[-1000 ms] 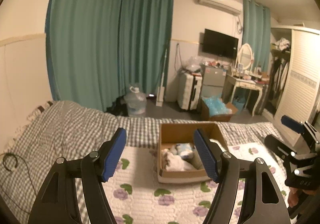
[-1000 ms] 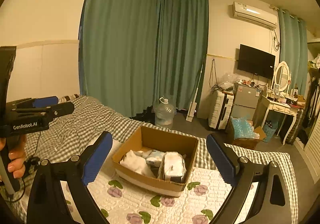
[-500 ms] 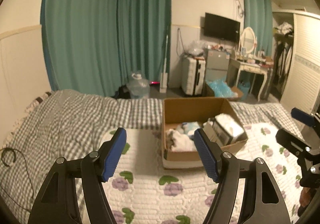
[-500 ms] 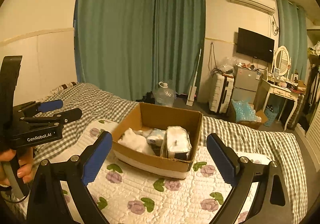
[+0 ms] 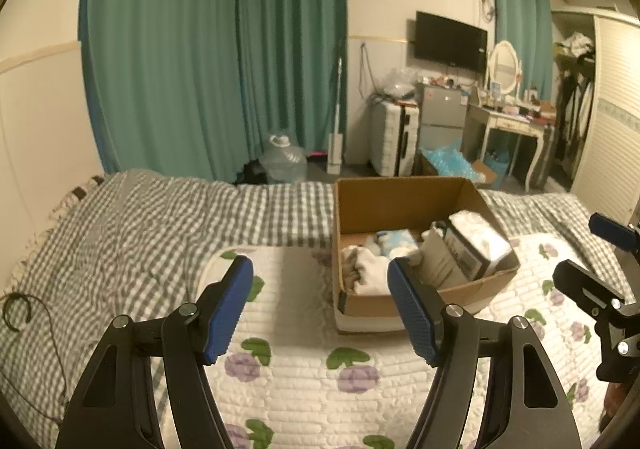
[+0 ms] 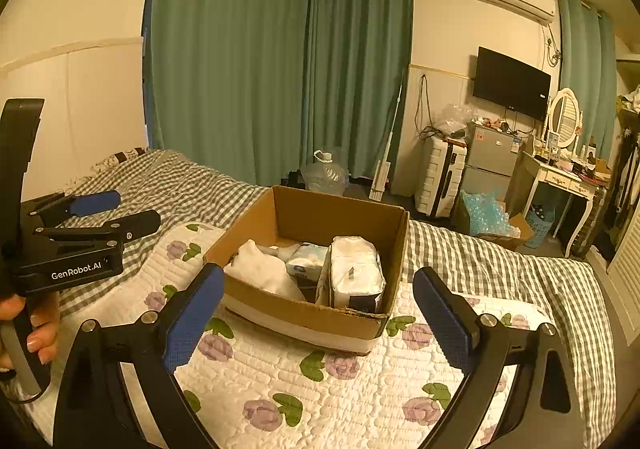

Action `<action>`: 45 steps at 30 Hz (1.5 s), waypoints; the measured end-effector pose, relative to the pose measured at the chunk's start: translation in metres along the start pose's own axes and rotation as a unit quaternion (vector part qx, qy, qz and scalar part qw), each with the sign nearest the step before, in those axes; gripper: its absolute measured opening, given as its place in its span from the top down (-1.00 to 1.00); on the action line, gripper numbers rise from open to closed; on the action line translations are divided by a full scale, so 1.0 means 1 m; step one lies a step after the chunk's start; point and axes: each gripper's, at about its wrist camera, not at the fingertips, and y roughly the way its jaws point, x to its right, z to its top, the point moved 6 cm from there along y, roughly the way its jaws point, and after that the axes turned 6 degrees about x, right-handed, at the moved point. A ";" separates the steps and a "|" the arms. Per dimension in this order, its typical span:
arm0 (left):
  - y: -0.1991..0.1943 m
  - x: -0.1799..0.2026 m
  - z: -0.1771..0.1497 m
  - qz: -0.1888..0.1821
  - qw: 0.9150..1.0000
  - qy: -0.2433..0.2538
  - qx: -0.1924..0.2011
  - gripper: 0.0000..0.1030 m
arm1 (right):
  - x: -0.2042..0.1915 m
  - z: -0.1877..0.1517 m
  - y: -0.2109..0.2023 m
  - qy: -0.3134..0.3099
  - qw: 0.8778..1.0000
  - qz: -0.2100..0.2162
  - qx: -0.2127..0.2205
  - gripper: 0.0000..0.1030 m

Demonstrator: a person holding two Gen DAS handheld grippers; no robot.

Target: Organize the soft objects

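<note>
The cardboard box [image 6: 316, 265] sits on the flowered quilt [image 6: 360, 389] in the middle of the bed, with a white cloth [image 6: 264, 273] and wrapped packs [image 6: 354, 273] inside. It lies straight ahead of the right tongs [image 6: 316, 325], whose jaws stand wide and empty, framing the box's near wall. The left tongs [image 5: 320, 309], also wide and empty, have the box ahead and to their right, so the right hand looks better placed to reach in.

Dim warm light, perhaps overhead; bowed edges
</note>
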 end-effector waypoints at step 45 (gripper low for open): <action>-0.005 0.004 0.002 0.005 1.000 0.014 0.004 -0.37 | 0.003 -0.003 -0.009 0.010 1.000 -0.013 0.002 -0.86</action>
